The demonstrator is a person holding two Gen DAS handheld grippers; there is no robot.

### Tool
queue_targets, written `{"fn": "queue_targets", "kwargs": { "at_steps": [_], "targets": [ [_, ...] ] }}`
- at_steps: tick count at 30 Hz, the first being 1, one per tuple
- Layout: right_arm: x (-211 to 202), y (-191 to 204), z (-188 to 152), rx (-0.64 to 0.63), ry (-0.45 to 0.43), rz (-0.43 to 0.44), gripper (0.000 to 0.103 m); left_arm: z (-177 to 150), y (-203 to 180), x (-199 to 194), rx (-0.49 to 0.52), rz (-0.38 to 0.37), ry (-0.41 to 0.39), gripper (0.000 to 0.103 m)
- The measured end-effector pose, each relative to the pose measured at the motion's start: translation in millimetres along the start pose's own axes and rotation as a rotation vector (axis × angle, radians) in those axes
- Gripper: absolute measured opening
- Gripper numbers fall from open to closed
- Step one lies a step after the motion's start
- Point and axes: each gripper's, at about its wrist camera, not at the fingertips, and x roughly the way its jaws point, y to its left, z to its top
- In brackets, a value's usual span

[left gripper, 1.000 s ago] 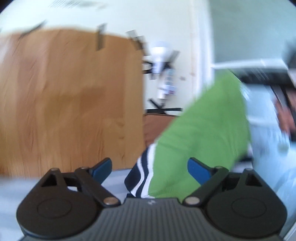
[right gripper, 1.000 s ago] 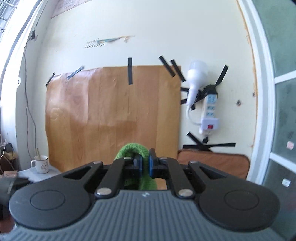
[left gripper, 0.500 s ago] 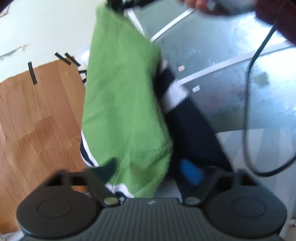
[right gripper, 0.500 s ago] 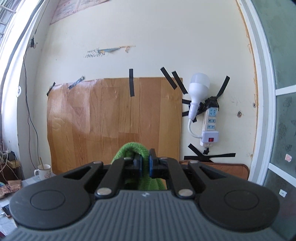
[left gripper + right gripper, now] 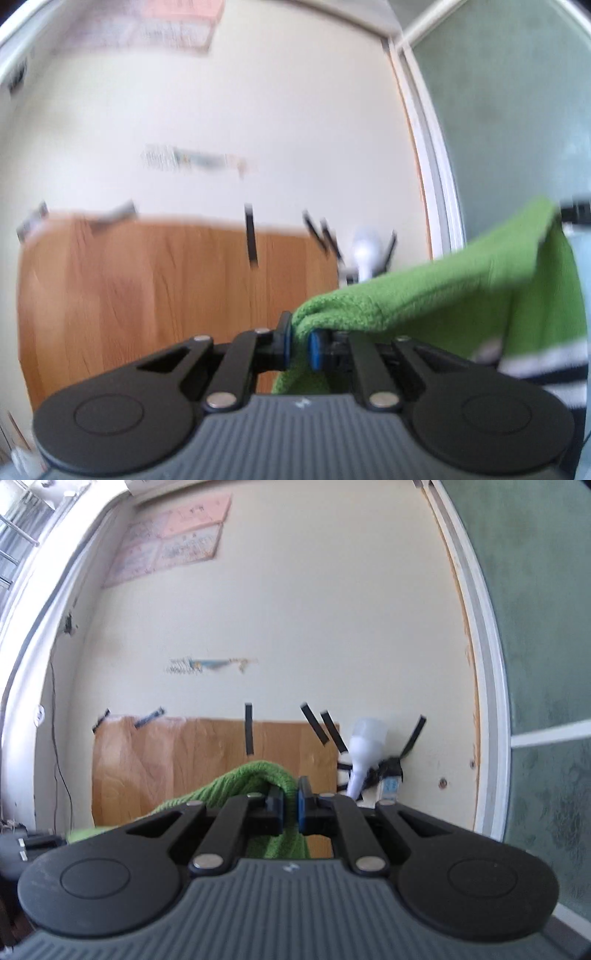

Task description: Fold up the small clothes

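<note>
A small green knit garment (image 5: 461, 288) with navy and white striped trim (image 5: 546, 365) hangs in the air, stretched between both grippers. My left gripper (image 5: 300, 347) is shut on one green edge of it; the cloth runs from there up and to the right. My right gripper (image 5: 290, 810) is shut on another green edge (image 5: 255, 779); the cloth trails down to its left. Both cameras face the wall, well above any table. The lower part of the garment is hidden behind the gripper bodies.
A wood-grain panel (image 5: 184, 760) is taped to the cream wall. A white bulb and power strip (image 5: 365, 760) hang to its right. A white door frame (image 5: 484, 664) with green frosted glass stands at the right. Papers (image 5: 173, 531) are pinned high up.
My left gripper was open beside the hanging garment and has now shut on a green edge and lifted it. My right gripper has kept its hold and risen, tilting upward.
</note>
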Motion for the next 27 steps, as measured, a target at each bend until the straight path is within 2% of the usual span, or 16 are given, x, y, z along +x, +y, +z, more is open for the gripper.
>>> {"fn": "queue_targets", "kwargs": {
  "at_steps": [4, 6, 9, 12, 17, 20, 24, 27],
  "targets": [
    [-23.5, 10.0, 33.5, -0.018, -0.076, 0.024, 0.01, 62.7, -14.2, -43.2, 0.093, 0.069, -0.167, 0.009],
    [-33.9, 14.9, 50.2, -0.043, -0.103, 0.026, 0.01, 90.9, -20.2, -69.7, 0.119, 0.08, -0.231, 0.009],
    [-43.3, 17.2, 70.3, -0.074, -0.123, 0.011, 0.01, 117.7, -32.3, -75.5, 0.169, 0.081, -0.273, 0.009],
    [-43.4, 10.5, 76.8, -0.048, -0.117, 0.015, 0.01, 123.2, -39.2, -65.3, 0.217, 0.088, -0.259, 0.009],
    [-23.7, -2.0, 52.4, -0.003, -0.064, 0.032, 0.01, 81.5, -25.8, -18.2, 0.214, 0.092, -0.146, 0.012],
    [15.6, -7.0, 20.5, 0.015, 0.034, 0.056, 0.01, 48.5, -16.8, -3.5, 0.202, 0.128, -0.055, 0.012],
    [100.7, -11.1, -52.4, 0.056, 0.212, 0.094, 0.01, -8.9, 13.3, 40.2, 0.116, 0.201, 0.123, 0.012],
    [182.4, -2.6, -134.2, 0.097, 0.332, 0.088, 0.014, -77.0, 37.3, 110.9, 0.066, 0.304, 0.307, 0.012]
  ]
}}
